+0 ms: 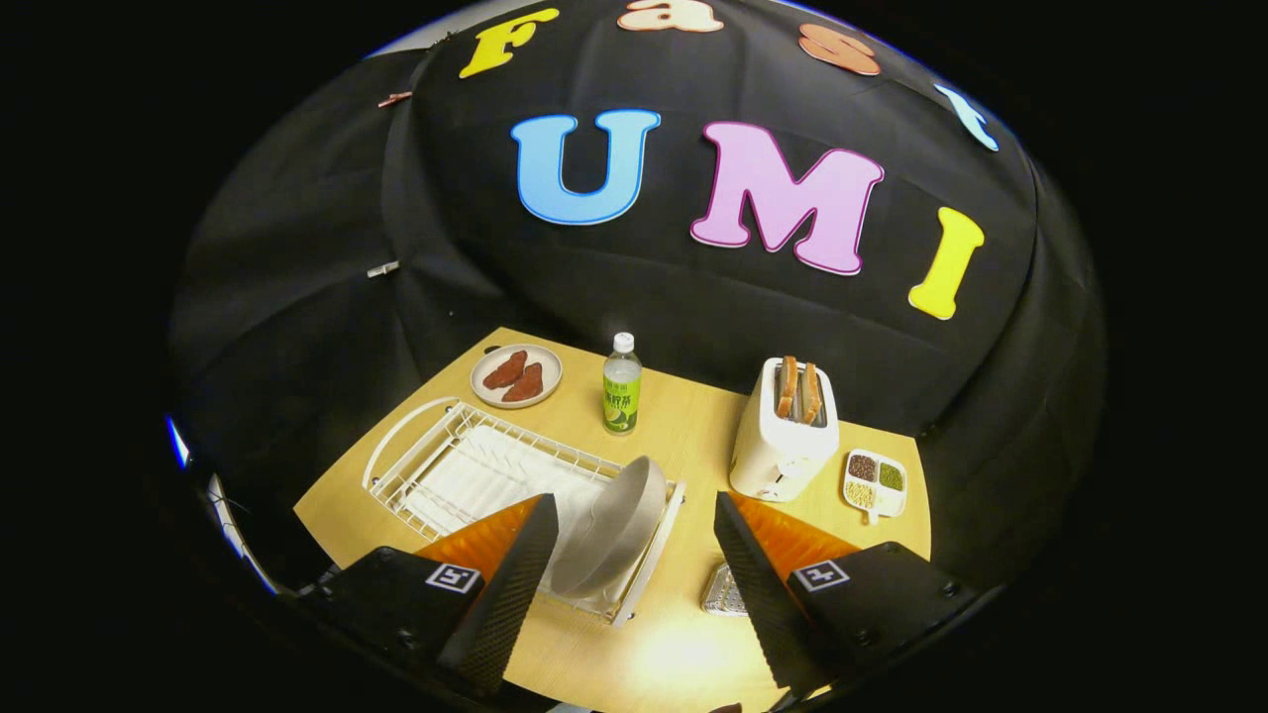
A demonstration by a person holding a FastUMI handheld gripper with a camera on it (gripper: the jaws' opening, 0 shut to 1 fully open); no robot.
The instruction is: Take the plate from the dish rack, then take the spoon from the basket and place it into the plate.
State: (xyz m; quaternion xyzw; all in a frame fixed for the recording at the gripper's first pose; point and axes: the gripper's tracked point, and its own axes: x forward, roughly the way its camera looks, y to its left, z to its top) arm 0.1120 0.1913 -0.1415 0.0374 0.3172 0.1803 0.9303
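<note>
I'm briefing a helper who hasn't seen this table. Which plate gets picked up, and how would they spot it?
On the wooden table, find the white wire dish rack. The plate stands on edge at the rack's near end, between the open gripper's fingers. Unlike the flat plate of food beyond the rack, it is empty and upright.

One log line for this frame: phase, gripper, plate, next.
phase: approach | gripper: open, holding nothing | plate: on edge in dish rack, between and just ahead of fingers | next: likely close in on plate rim
</note>
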